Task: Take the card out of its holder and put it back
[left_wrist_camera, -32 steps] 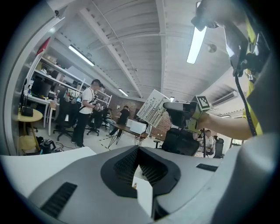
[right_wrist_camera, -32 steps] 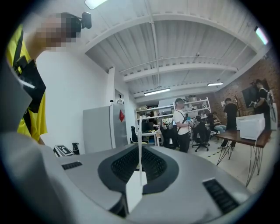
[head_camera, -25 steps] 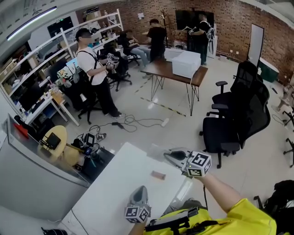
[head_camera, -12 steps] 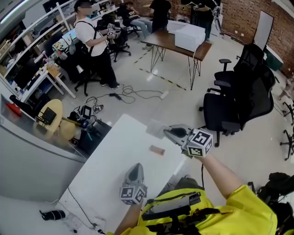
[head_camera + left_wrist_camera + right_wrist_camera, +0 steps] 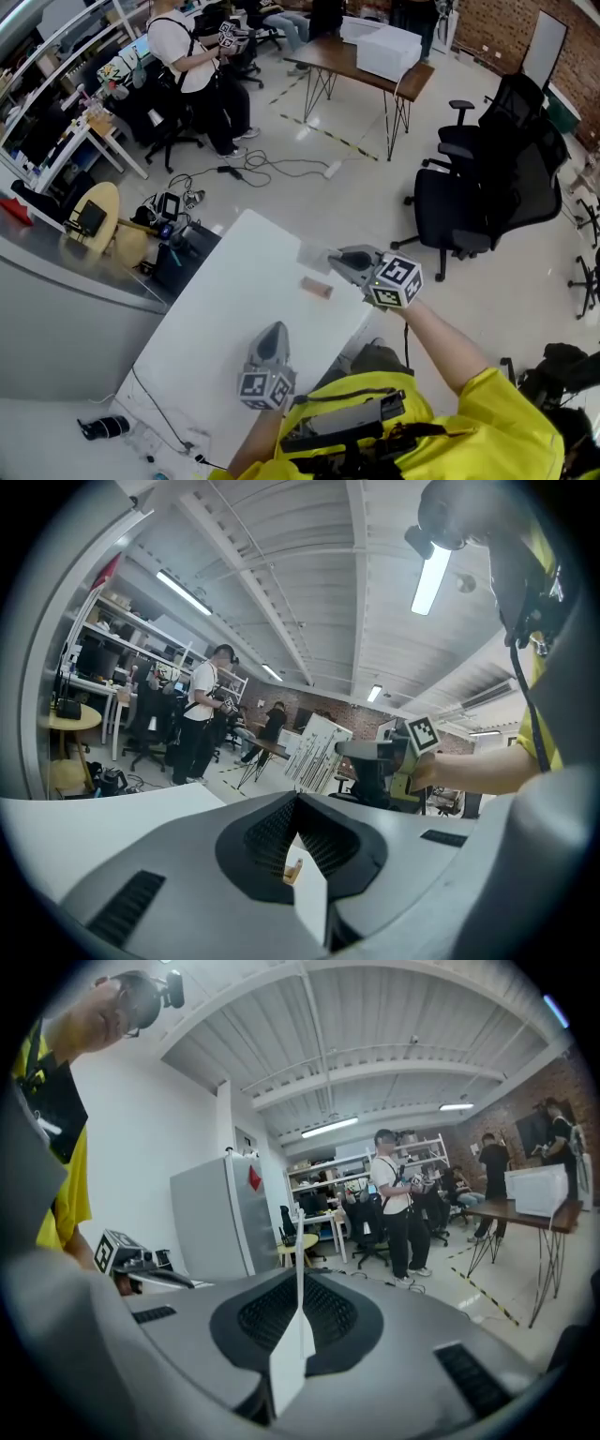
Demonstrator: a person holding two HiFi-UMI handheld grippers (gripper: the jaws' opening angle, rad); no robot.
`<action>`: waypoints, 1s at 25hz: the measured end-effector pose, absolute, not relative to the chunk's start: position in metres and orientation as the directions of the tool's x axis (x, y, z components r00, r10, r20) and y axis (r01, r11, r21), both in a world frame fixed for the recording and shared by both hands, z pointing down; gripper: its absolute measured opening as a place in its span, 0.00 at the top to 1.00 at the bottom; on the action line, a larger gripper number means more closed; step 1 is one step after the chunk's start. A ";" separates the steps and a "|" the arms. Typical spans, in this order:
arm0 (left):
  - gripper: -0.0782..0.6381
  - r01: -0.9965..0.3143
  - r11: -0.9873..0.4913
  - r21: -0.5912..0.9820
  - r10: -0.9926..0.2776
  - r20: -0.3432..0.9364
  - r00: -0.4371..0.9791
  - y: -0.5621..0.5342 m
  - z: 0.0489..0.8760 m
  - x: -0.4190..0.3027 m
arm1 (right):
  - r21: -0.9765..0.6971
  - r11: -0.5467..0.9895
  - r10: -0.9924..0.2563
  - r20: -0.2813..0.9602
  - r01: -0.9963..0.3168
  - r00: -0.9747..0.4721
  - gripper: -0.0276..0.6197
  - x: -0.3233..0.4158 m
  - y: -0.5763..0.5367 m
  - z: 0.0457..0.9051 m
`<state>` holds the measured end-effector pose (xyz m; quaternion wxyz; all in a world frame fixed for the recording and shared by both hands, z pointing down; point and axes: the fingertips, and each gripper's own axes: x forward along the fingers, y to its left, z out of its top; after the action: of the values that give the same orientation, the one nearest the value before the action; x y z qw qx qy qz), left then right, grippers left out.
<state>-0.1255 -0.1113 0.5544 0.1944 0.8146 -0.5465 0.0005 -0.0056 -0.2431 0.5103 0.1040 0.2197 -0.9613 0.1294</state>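
Note:
A small wooden card holder [image 5: 316,288] lies on the white table [image 5: 225,319] near its far right side. My right gripper [image 5: 336,260] hovers just beyond and right of the holder, shut on a pale card [image 5: 314,253] that sticks out past its tips. In the right gripper view the card [image 5: 297,1241] stands edge-on between the closed pads of that gripper [image 5: 298,1283]. My left gripper [image 5: 274,330] is lower over the table's near part, shut and holding nothing. In the left gripper view, past its own tips [image 5: 298,801], I see the holder [image 5: 294,868] and the card [image 5: 315,752].
Black office chairs [image 5: 487,202] stand right of the table. A wooden desk with a white box [image 5: 384,52] is farther back. A person [image 5: 187,66] stands at the back left, cables [image 5: 272,169] trail over the floor, and a grey cabinet [image 5: 56,309] flanks the table's left.
The head view has tipped further down, so everything sits higher in the picture. Both grippers keep about the same place relative to the holder, and the card stays in the right gripper.

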 end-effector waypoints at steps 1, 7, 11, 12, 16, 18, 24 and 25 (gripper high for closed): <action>0.89 -0.891 -0.329 0.315 -0.888 0.217 0.405 -0.111 0.555 -0.126 | -0.205 0.869 -0.389 0.276 -0.449 -0.879 0.93 -0.008 -0.244 0.526; 0.89 -0.892 -0.319 0.319 -0.877 0.258 0.406 -0.106 0.560 -0.127 | -0.254 0.851 -0.356 0.364 -0.459 -0.861 0.93 -0.009 -0.248 0.604; 0.89 -0.891 -0.317 0.324 -0.867 0.282 0.411 -0.108 0.569 -0.124 | -0.284 0.844 -0.331 0.391 -0.455 -0.859 0.93 -0.009 -0.254 0.640; 0.89 -0.891 -0.315 0.325 -0.865 0.288 0.411 -0.109 0.571 -0.124 | -0.287 0.844 -0.325 0.398 -0.453 -0.858 0.93 -0.010 -0.255 0.649; 0.89 -0.892 -0.313 0.325 -0.860 0.302 0.411 -0.111 0.576 -0.124 | -0.289 0.842 -0.311 0.428 -0.455 -0.848 0.93 -0.008 -0.261 0.675; 0.89 -0.893 -0.312 0.324 -0.856 0.312 0.412 -0.109 0.579 -0.125 | -0.304 0.836 -0.309 0.428 -0.458 -0.849 0.93 -0.007 -0.262 0.682; 0.89 -0.897 -0.293 0.332 -0.853 0.333 0.402 -0.098 0.587 -0.132 | -0.299 0.845 -0.298 0.424 -0.443 -0.855 0.93 -0.008 -0.258 0.684; 0.89 -0.898 -0.290 0.331 -0.853 0.335 0.400 -0.096 0.588 -0.132 | -0.298 0.847 -0.296 0.424 -0.441 -0.856 0.93 -0.006 -0.258 0.684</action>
<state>-0.1316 -0.0962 0.5876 0.2382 0.8019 -0.5459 0.0469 -0.0058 -0.2583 0.6836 0.1842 0.1955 -0.9431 0.1960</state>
